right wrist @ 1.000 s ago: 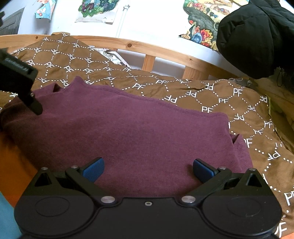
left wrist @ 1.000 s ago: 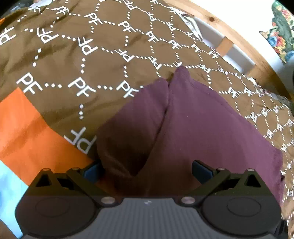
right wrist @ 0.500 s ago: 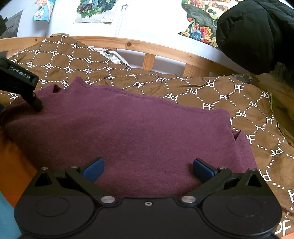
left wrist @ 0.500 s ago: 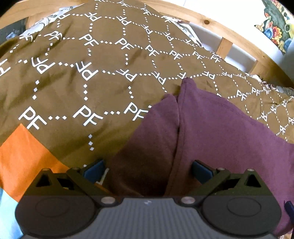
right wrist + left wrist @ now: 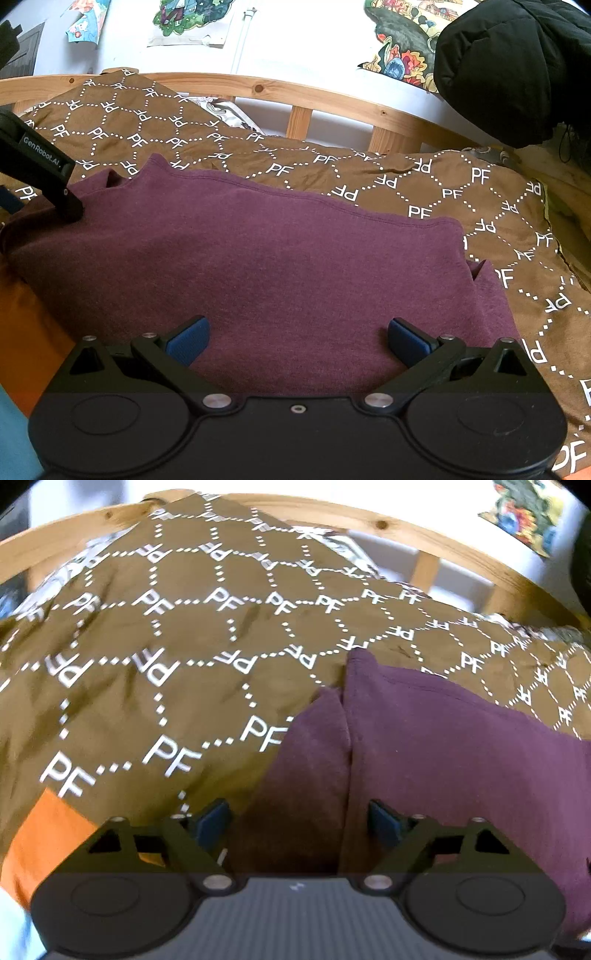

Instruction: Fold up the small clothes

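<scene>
Left gripper: the jaws stand apart and have just been closing. A fold of the maroon garment lies between the blue pads, but a gap shows on both sides and the pads do not press on the cloth. In the right wrist view, this gripper appears at 9 o'clock, its black finger tip resting at the garment's left end.

Right gripper: the jaws are spread wide. The blue fingertips sit over the near edge of the garment with cloth between them; no pinch is visible, and nothing is held.

Garment position: the maroon garment lies flat on a brown bedspread printed with white "PF" letters and dotted hexagons. In the right wrist view it fills the centre, with its hemmed far edge running from 10 o'clock to 3 o'clock. A small flap of the same cloth protrudes at the right end, at 3 o'clock. In the left wrist view the garment occupies the sector from 3 to 6 o'clock, with a vertical crease dividing a darker left panel from the main panel.

Surroundings: an orange fabric area lies at 8 o'clock in the left wrist view, touching the brown bedspread. A wooden bed rail runs behind the bedspread at 12 o'clock. A black padded jacket hangs at 1 to 2 o'clock. Colourful pictures are fixed to the white wall.
</scene>
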Demonstrator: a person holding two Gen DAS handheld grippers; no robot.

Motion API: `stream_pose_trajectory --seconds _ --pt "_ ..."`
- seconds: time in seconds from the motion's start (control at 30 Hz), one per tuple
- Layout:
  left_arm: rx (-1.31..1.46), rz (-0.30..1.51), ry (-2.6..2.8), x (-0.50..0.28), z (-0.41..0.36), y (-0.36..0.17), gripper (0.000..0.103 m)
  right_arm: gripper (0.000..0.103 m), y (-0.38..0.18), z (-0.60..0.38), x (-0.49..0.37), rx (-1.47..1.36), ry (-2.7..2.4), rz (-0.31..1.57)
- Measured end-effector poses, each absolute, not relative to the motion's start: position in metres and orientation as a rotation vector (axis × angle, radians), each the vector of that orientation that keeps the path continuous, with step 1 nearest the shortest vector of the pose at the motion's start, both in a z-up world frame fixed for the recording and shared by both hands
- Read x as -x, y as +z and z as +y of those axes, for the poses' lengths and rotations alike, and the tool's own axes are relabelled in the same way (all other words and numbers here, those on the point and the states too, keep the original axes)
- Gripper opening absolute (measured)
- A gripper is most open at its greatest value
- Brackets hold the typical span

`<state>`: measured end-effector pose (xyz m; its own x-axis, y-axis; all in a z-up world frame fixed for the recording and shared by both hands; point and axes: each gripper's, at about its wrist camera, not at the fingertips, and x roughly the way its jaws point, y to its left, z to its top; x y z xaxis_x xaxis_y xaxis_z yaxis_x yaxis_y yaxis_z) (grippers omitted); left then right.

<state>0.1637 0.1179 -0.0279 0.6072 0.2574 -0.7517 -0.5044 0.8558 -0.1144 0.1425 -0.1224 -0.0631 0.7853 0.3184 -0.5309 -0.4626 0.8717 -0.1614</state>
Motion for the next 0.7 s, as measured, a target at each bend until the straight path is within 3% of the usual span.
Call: stream_pose_trajectory --seconds 0.1,0.33,0.47,0.7 --pt "0.324 0.818 0.418 -0.165 0.117 -0.027 0.069 0.102 -0.063 -0.122 -0.143 0.292 0.428 0.516" --pt "0.292 0.780 0.389 -0.167 0.103 -0.009 0.020 0.102 -0.063 -0.123 -0.143 0.292 0.429 0.516" --pt "0.260 0.738 0.376 -0.169 0.084 0.015 0.014 0.102 -0.062 -0.123 -0.145 0.287 0.435 0.531" --pt "0.138 0.720 0.311 -0.188 0.037 0.052 0.013 0.102 -0.049 -0.129 -0.156 0.269 0.463 0.627"
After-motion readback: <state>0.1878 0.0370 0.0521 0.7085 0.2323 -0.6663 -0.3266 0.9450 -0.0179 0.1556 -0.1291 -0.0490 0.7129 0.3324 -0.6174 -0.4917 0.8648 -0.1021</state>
